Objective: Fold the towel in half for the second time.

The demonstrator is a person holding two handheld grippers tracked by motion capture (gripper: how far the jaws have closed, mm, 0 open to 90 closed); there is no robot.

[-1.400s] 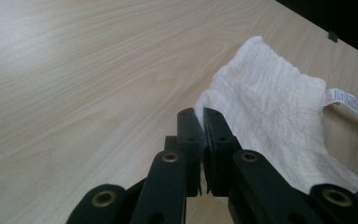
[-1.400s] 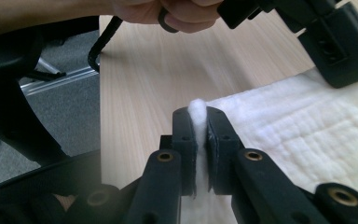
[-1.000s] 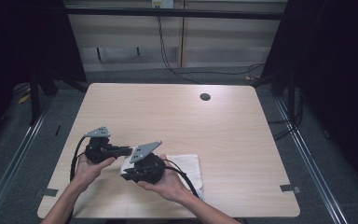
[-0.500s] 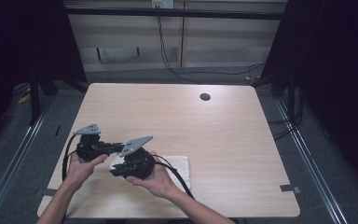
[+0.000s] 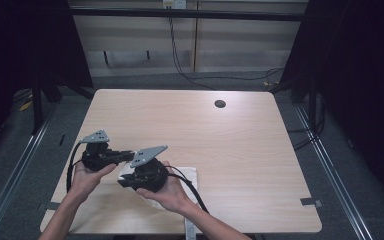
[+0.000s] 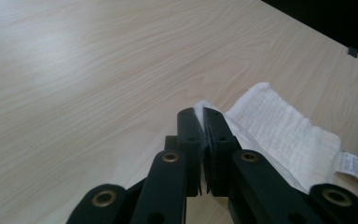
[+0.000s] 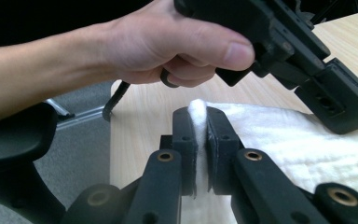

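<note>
Pale wood grain covers the one desk (image 5: 260, 165), a square top with rounded corners and a single dark round hole (image 5: 220, 104) near its far edge. It stands on grey floor (image 5: 350, 165), with black curtains at both sides, a light wall panel behind and cables hanging down it. A dark rail runs along the floor on each side of the desk.

One white towel (image 5: 187, 175) lies at the near edge of the desk, left of the middle, with one small label (image 6: 356, 164) at its corner in the left gripper view.

Two forearms come in from the bottom of the high view. The left hand (image 5: 86, 179) wraps the handle of the left gripper (image 5: 125, 156), which points to the right, level with the desk. The right hand (image 5: 167, 192) cups the right gripper (image 5: 125, 181) from below, pointing it leftward, over the towel's left end.

There are two grippers, each with a grey three-cornered plate on top. In the left gripper view the left gripper (image 6: 202, 122) is pressed together on a thin edge of the towel. In the right gripper view the right gripper (image 7: 197, 122) pinches a raised fold of the towel between its jaws, with the left hand (image 7: 168, 44) just beyond.
</note>
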